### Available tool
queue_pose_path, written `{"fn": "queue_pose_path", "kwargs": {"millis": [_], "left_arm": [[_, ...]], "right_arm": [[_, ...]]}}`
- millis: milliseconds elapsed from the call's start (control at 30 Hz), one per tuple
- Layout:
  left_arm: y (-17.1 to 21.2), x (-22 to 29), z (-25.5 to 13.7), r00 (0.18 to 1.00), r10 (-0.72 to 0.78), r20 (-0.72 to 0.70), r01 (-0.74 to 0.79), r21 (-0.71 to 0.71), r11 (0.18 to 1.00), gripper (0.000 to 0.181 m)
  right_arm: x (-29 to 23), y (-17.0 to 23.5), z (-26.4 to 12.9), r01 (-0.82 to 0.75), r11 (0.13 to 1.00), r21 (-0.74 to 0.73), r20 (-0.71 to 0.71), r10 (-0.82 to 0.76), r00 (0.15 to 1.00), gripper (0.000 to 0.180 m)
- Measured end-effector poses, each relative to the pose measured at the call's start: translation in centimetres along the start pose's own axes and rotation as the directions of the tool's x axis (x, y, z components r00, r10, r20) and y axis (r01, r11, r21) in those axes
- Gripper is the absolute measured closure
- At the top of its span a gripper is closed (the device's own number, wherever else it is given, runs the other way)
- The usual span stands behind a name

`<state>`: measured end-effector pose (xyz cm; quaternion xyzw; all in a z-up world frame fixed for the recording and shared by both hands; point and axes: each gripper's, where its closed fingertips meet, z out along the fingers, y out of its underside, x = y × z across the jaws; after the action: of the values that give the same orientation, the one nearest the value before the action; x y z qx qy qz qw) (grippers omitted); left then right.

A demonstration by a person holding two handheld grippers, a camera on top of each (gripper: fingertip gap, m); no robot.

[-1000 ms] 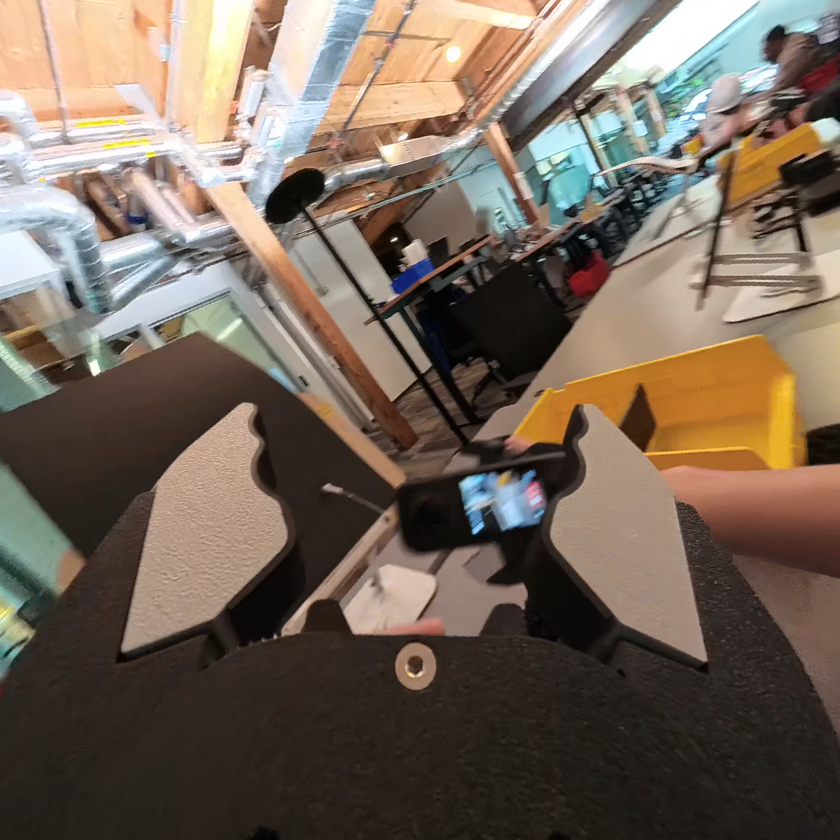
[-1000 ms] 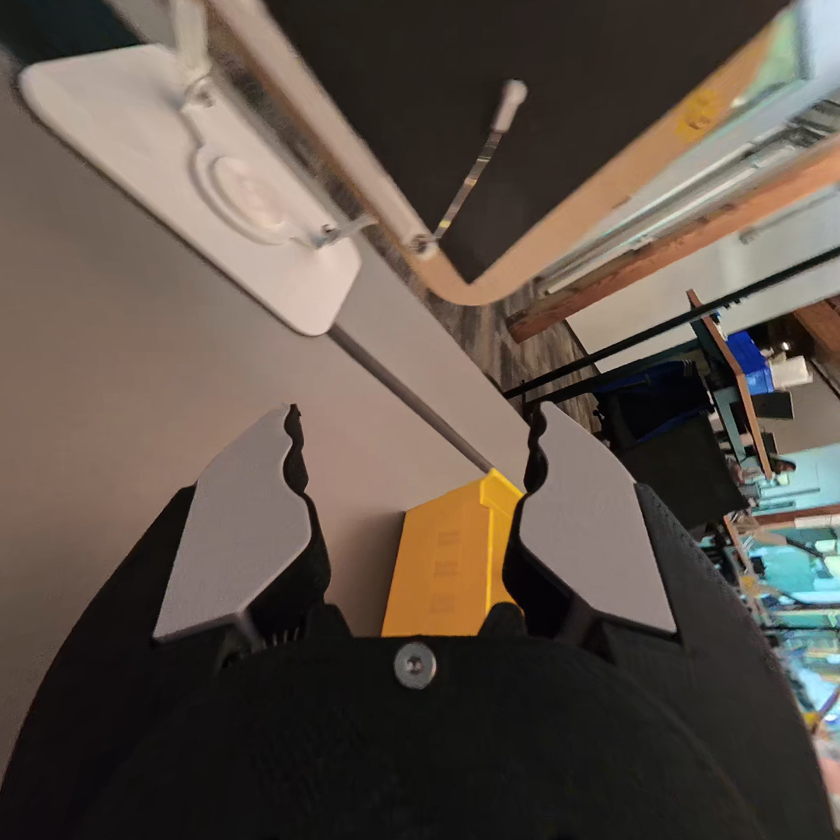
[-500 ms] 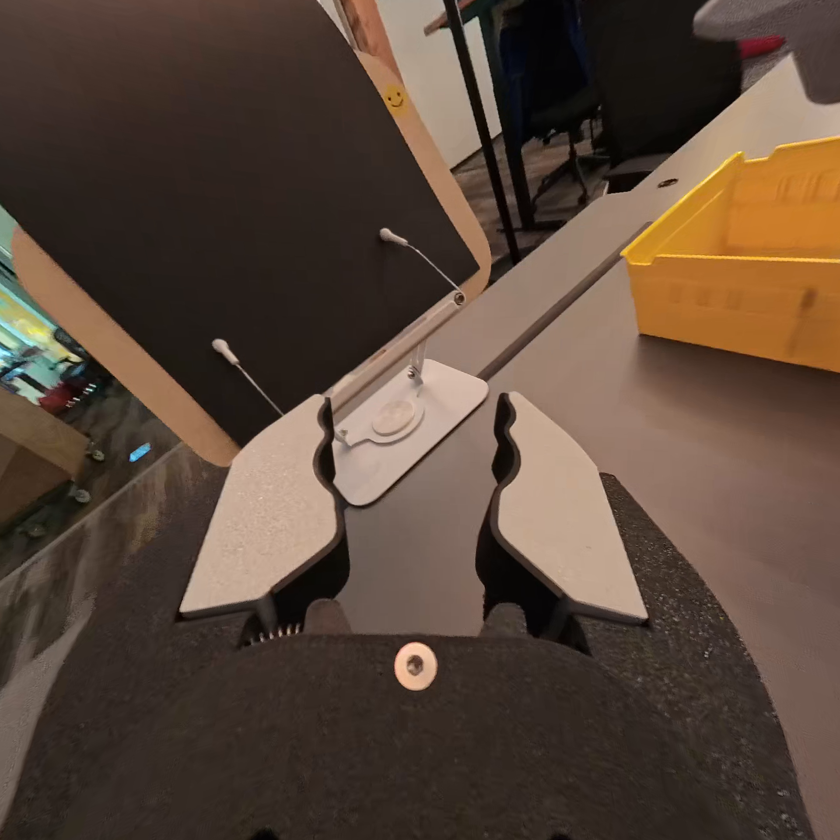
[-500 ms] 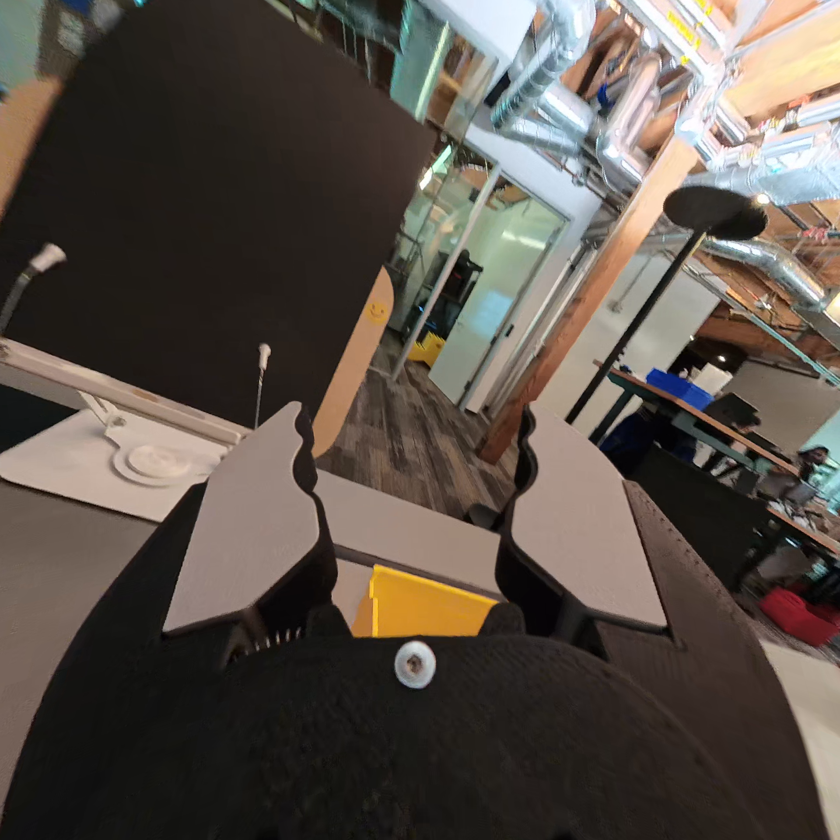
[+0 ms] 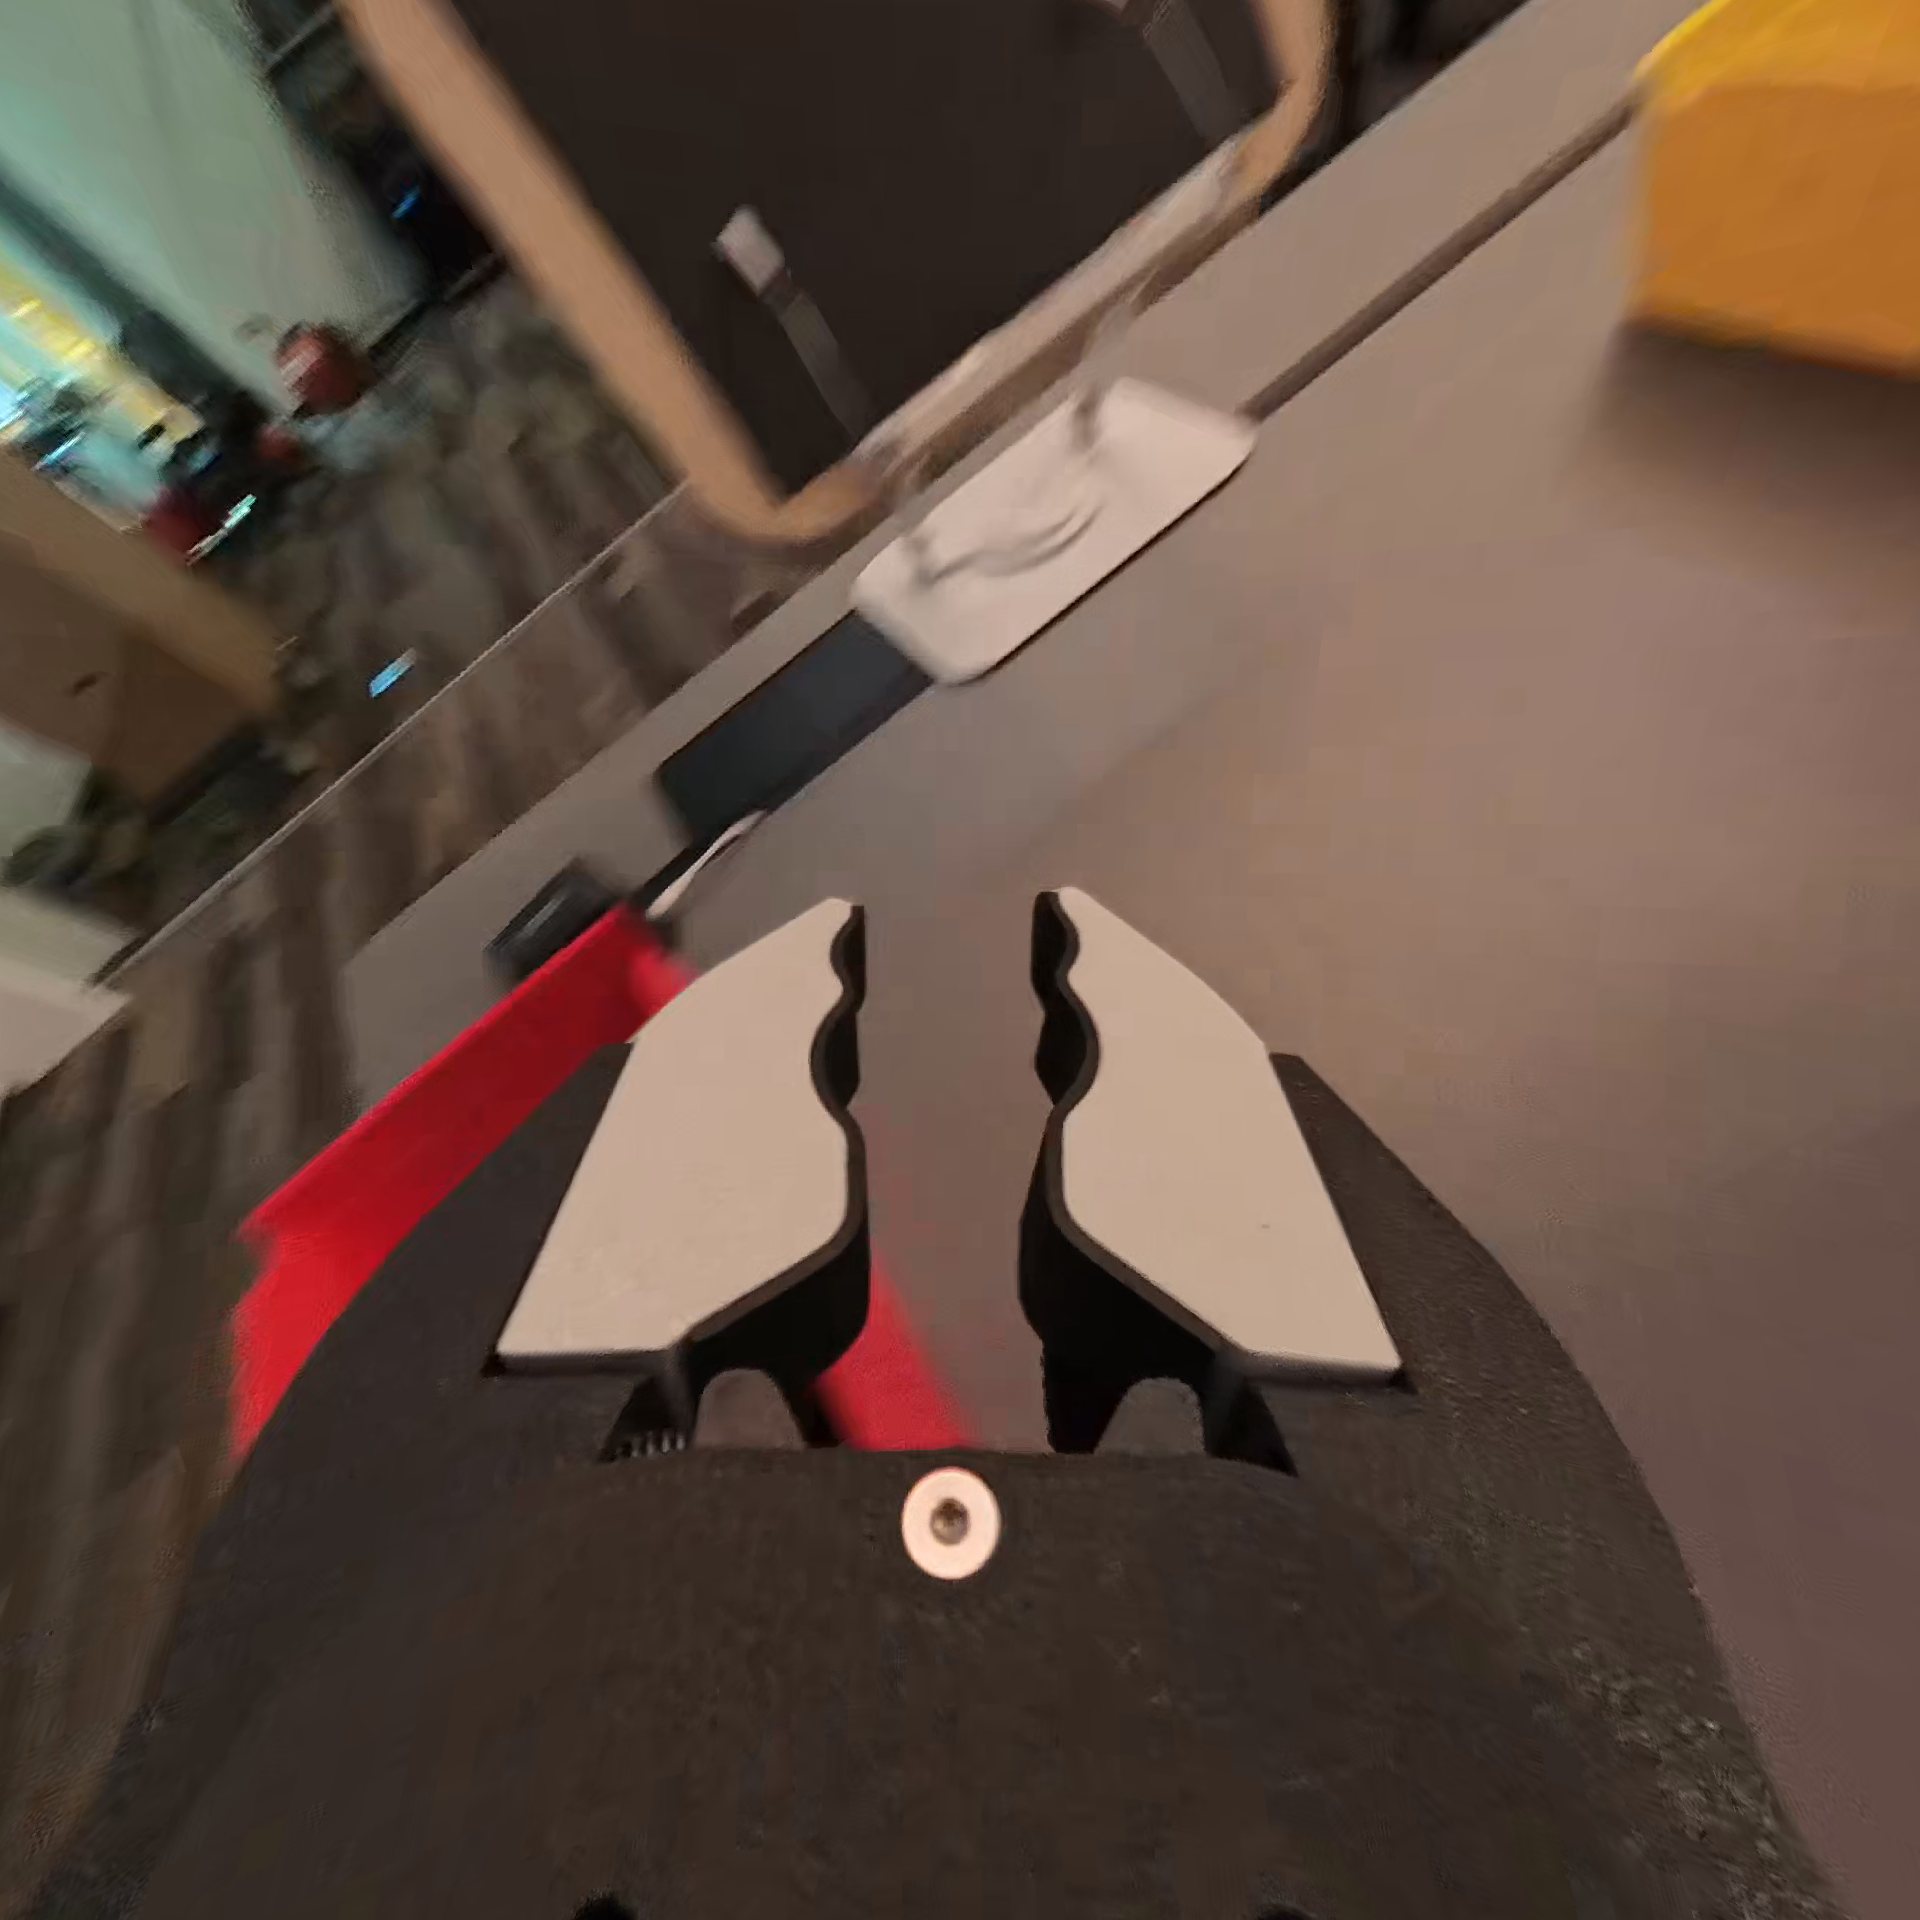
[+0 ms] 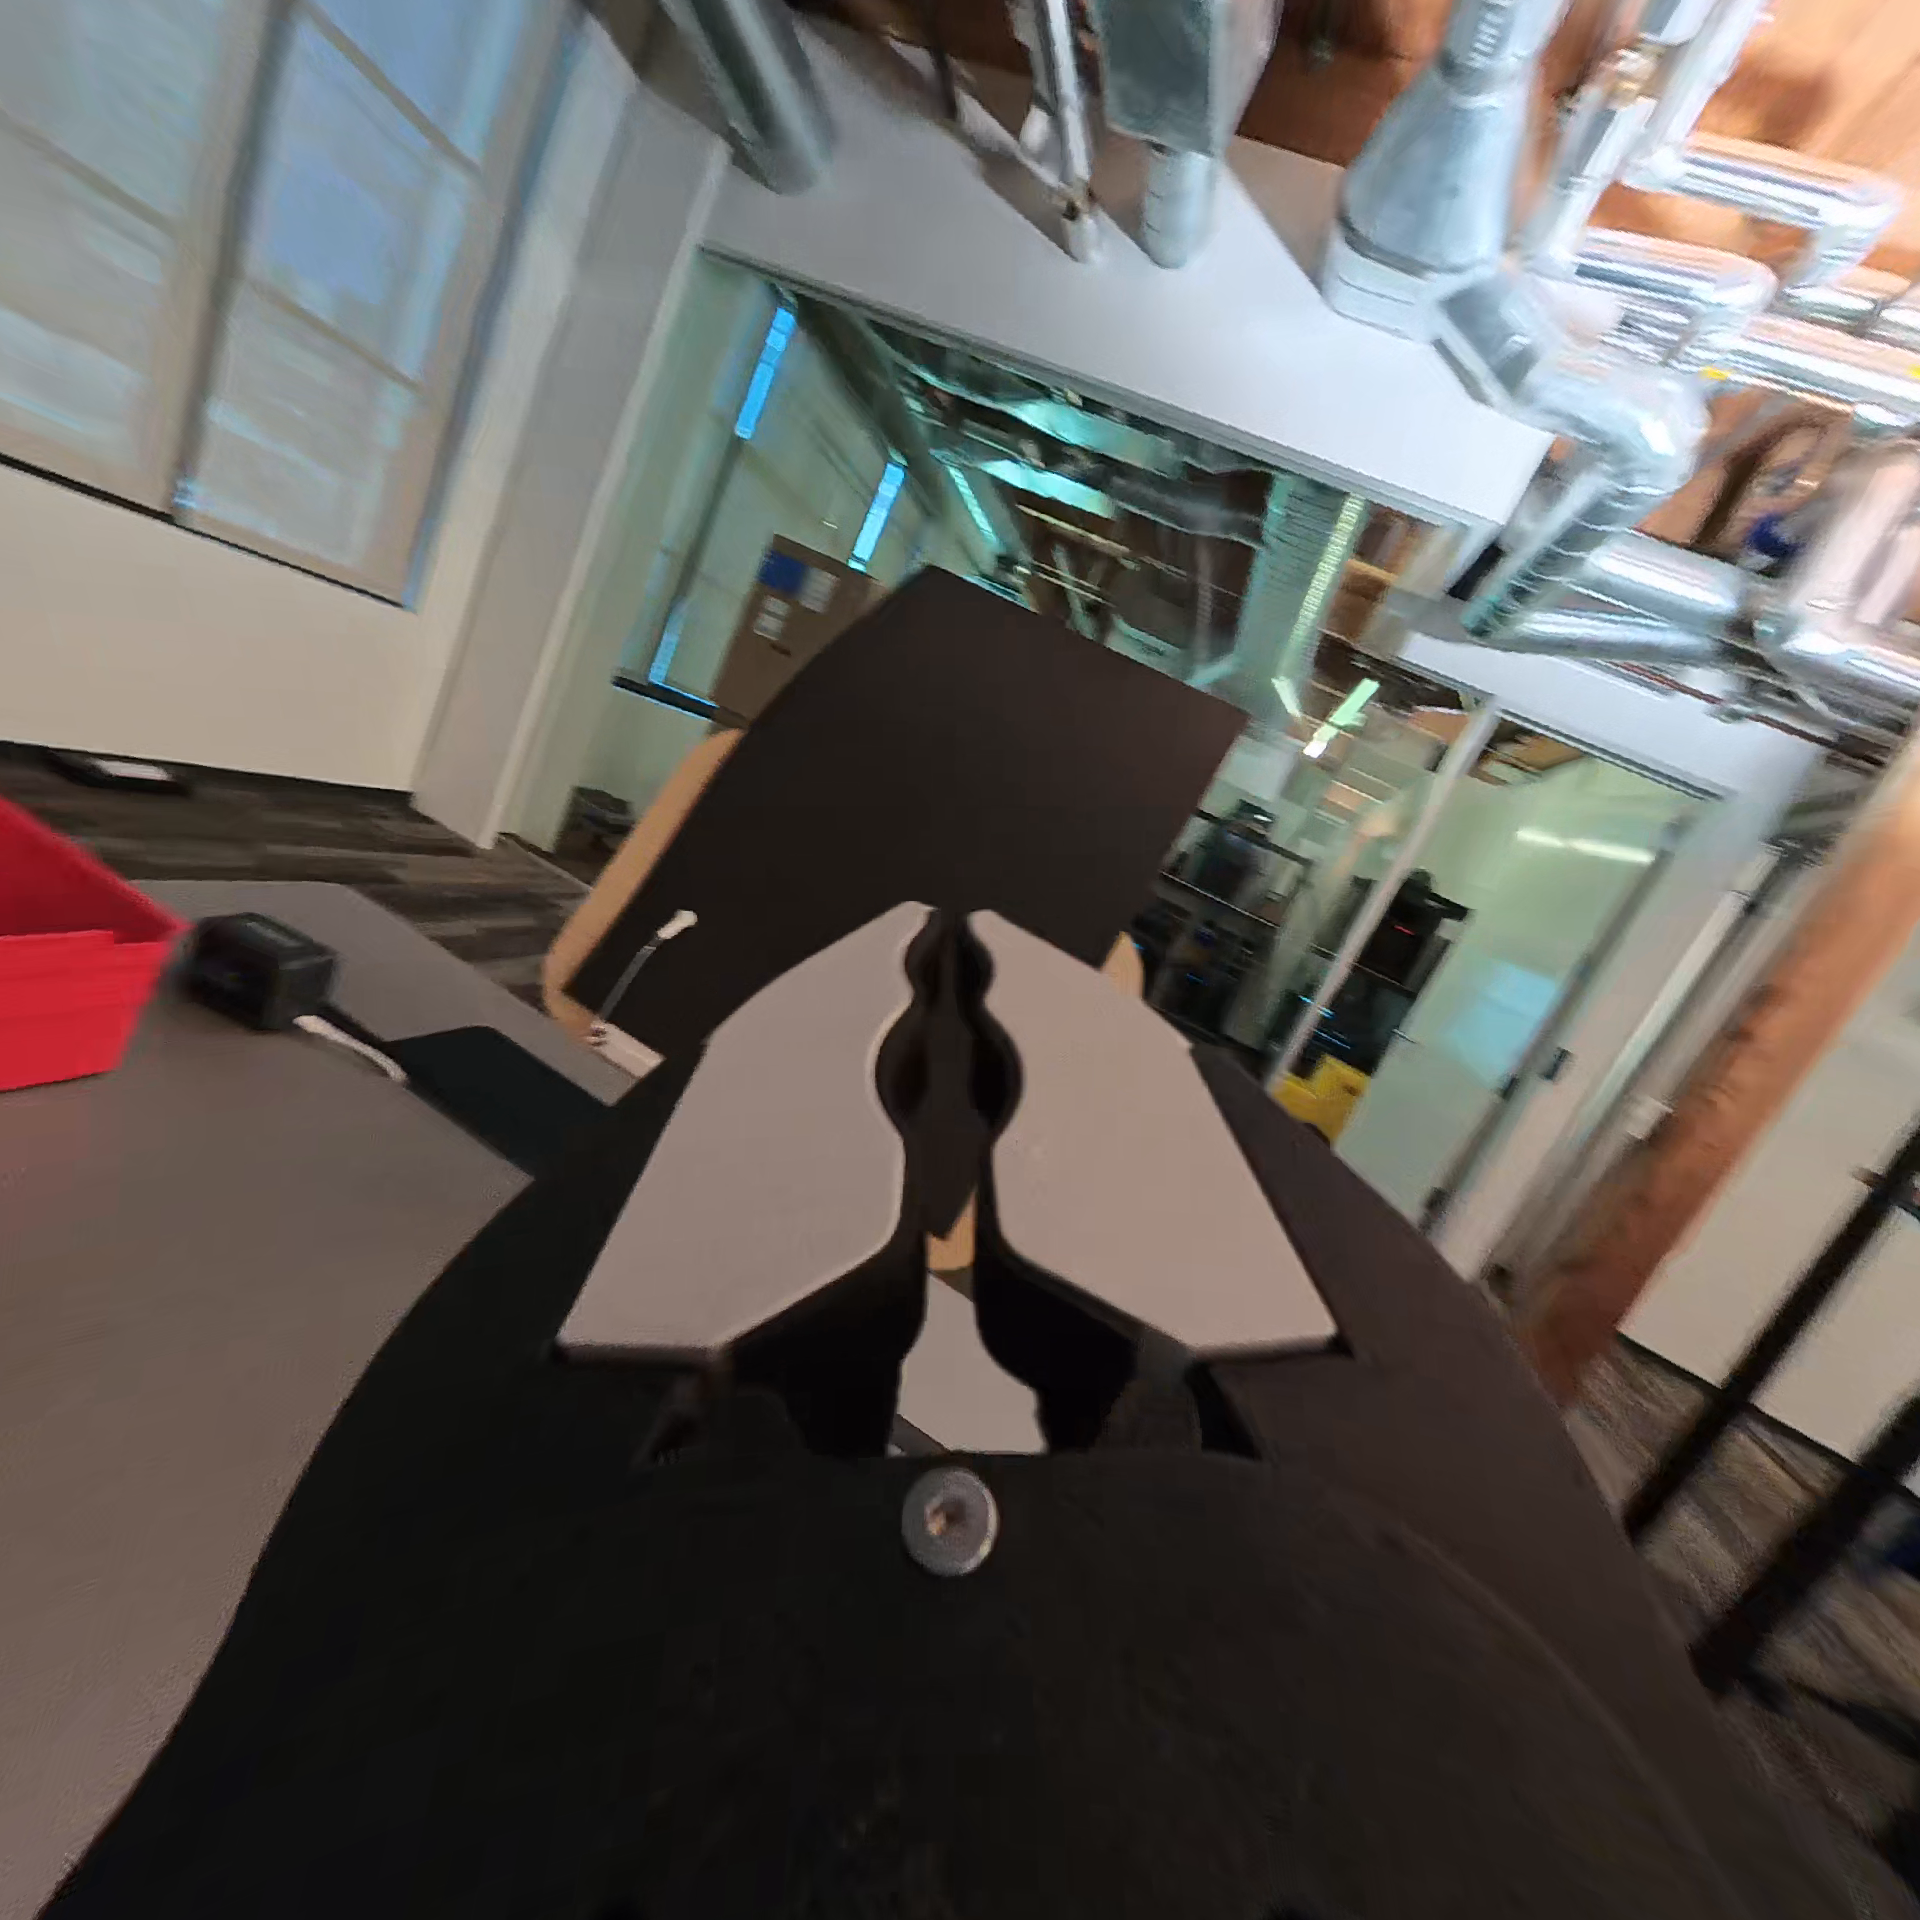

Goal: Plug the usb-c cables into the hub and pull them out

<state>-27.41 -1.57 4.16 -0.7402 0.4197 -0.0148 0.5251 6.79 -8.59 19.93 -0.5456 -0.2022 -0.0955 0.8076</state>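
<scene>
A small black box point(image 6: 260, 966), perhaps the hub, sits on the grey table point(image 6: 208, 1195) beside a red bin, with a white cable point(image 6: 348, 1039) leading from it. It also shows blurred in the left wrist view point(image 5: 540, 920), with the cable point(image 5: 707, 862). A white cable tip point(image 6: 681, 925) stands on a thin stalk before a black board point(image 6: 935, 790). My left gripper point(image 5: 945, 914) is open and empty, low over the table, right of the box. My right gripper point(image 6: 951, 925) is shut on nothing and points at the board.
A red bin point(image 5: 416, 1143) lies under my left gripper's left side; it also shows at the left of the right wrist view point(image 6: 62, 977). A yellow bin point(image 5: 1787, 187) is far right. A white base plate point(image 5: 1049, 530) and a dark flat slab point(image 5: 790, 717) lie ahead. Some 35 cm of space lies between my two pairs of fingers.
Both views have swung. The left gripper has tipped down toward the table and red bin, and its jaws have narrowed. The right gripper has shut and turned left toward the black board.
</scene>
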Motion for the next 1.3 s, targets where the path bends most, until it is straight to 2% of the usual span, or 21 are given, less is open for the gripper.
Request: {"fn": "queue_pose_path", "kwargs": {"millis": [100, 200, 267, 333, 367, 433, 567, 667, 800, 833, 900, 967, 1300], "left_arm": [[6.2, -6.1, -4.0, 0.992, 0.067, 0.104, -0.043, -0.217, 0.975, 0.18], [11.3, -12.0, -7.0, 0.966, 0.184, 0.182, -0.09, -0.43, 0.898, 0.175], [14.2, -13.4, -7.3, 0.95, 0.297, 0.098, -0.204, -0.525, 0.826, 0.172], [16.9, -14.1, -7.3, 0.897, 0.442, 0.007, -0.345, -0.614, 0.71, 0.163], [18.1, -13.9, -7.1, 0.867, 0.495, -0.061, -0.416, -0.636, 0.65, 0.15], [19.7, -13.1, -6.4, 0.83, 0.538, -0.149, -0.494, -0.644, 0.584, 0.144], [21.0, -13.1, -4.2, 0.848, 0.5, -0.177, -0.488, -0.63, 0.604, 0.139], [21.2, -13.3, -2.8, 0.875, 0.447, -0.186, -0.46, -0.609, 0.646, 0.144], [22.6, -13.7, -1.8, 0.896, 0.394, -0.206, -0.43, -0.625, 0.652, 0.161], [22.8, -14.1, -1.9, 0.898, 0.389, -0.203, -0.423, -0.636, 0.645, 0.173], [22.2, -14.4, -2.2, 0.915, 0.354, -0.196, -0.392, -0.642, 0.659, 0.177], [20.0, -15.0, -3.1, 0.924, 0.342, -0.173, -0.371, -0.63, 0.683, 0.177], [3.8, -20.4, -9.8, 0.877, 0.48, 0.001, -0.391, -0.58, 0.715, 0.178]], "right_arm": [[-0.9, -0.2, 0.0, -0.01, 1.0, -0.003, 0.063, 0.01, 0.998, 0.179], [-1.3, 0.4, 0.4, 0.051, 0.998, -0.037, 0.055, -0.049, 0.997, 0.174], [-1.6, 1.1, 0.8, 0.086, 0.994, -0.072, 0.05, -0.082, 0.995, 0.167], [-2.2, 1.8, 1.3, 0.103, 0.989, -0.105, 0.066, -0.096, 0.993, 0.16], [-2.6, 2.2, 1.5, 0.111, 0.987, -0.119, 0.074, -0.103, 0.992, 0.157], [-3.1, 2.7, 1.9, 0.141, 0.98, -0.142, 0.077, -0.131, 0.988, 0.154], [-3.8, 3.6, 2.5, 0.188, 0.966, -0.175, 0.087, -0.175, 0.981, 0.152], [-3.9, 4.0, 2.6, 0.202, 0.961, -0.191, 0.091, -0.187, 0.978, 0.152], [-3.8, 4.8, 2.8, 0.215, 0.952, -0.218, 0.101, -0.197, 0.975, 0.152], [-3.8, 4.9, 2.8, 0.214, 0.951, -0.224, 0.102, -0.196, 0.975, 0.152], [-3.7, 5.2, 2.9, 0.215, 0.948, -0.234, 0.11, -0.194, 0.975, 0.152], [-3.7, 5.6, 2.9, 0.218, 0.944, -0.248, 0.115, -0.194, 0.974, 0.152], [-3.4, 6.4, 2.8, 0.233, 0.929, -0.287, 0.13, -0.203, 0.971, 0.152]]}}
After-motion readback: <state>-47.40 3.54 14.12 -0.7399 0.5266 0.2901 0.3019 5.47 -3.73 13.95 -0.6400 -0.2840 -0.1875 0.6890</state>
